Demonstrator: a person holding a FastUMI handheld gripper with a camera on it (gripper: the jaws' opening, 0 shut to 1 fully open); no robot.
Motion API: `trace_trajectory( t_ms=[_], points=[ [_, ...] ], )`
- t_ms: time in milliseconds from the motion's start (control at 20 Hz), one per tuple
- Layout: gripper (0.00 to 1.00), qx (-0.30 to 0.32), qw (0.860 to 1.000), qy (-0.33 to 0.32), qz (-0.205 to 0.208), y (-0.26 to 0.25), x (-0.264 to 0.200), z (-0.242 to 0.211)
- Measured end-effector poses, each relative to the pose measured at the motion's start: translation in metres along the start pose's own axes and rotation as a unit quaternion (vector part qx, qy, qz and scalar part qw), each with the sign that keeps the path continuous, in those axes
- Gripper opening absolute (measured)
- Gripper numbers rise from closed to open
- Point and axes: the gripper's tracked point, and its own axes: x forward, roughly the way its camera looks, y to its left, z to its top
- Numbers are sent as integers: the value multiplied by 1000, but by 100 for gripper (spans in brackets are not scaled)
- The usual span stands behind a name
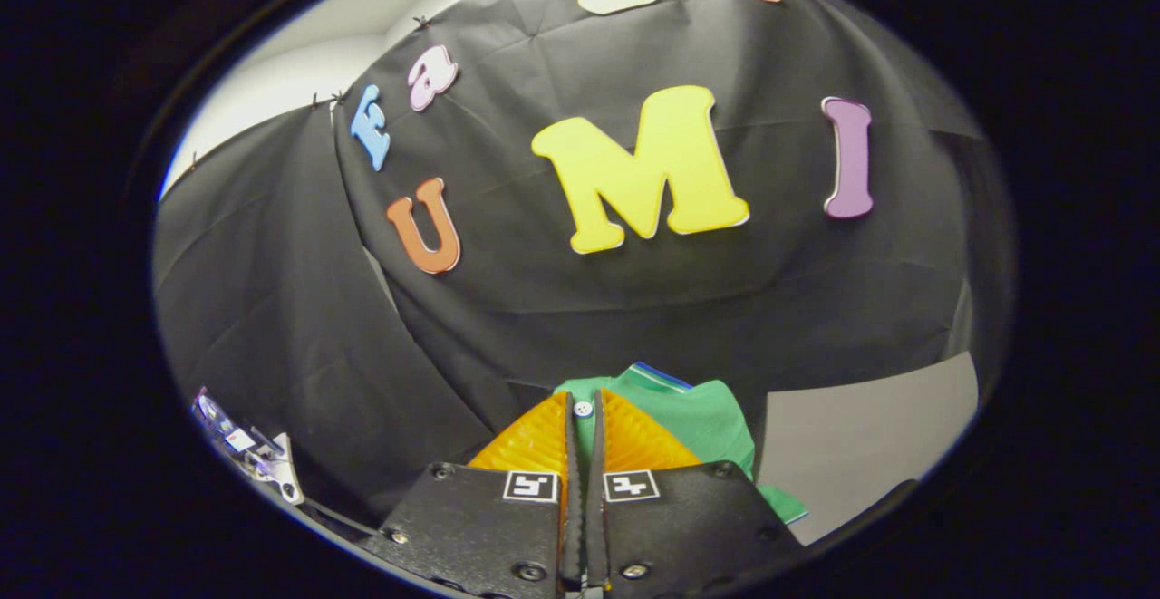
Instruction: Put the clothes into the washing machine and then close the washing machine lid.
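A green shirt with a white button and a blue-and-white striped collar edge hangs between my fingers. My gripper is shut on the green shirt, its two fingers pressed nearly together on the fabric near the button. The cloth bunches up just ahead of the fingertips and drapes down to the right of the right finger. The shirt is lifted in the air in front of the black cloth wall.
A grey surface lies low to the right, beyond the shirt. Low on the left, a clear plastic part with white pieces sticks out near the wall. A pale wall shows above the cloth at the far left.
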Motion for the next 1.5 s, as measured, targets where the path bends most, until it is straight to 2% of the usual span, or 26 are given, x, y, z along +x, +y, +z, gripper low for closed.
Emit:
trace_trajectory(
  t_ms=[300, 700, 1100, 1500],
  points=[
    [6, 16, 999, 29, 1, 26, 58, -34],
    [6, 7, 998, 61, -1, 48, 123, -83],
    [6, 1, 995, 94, -26, 39, 177, -142],
    [6, -2, 989, 133, -63, 7, 218, -209]
  ],
)
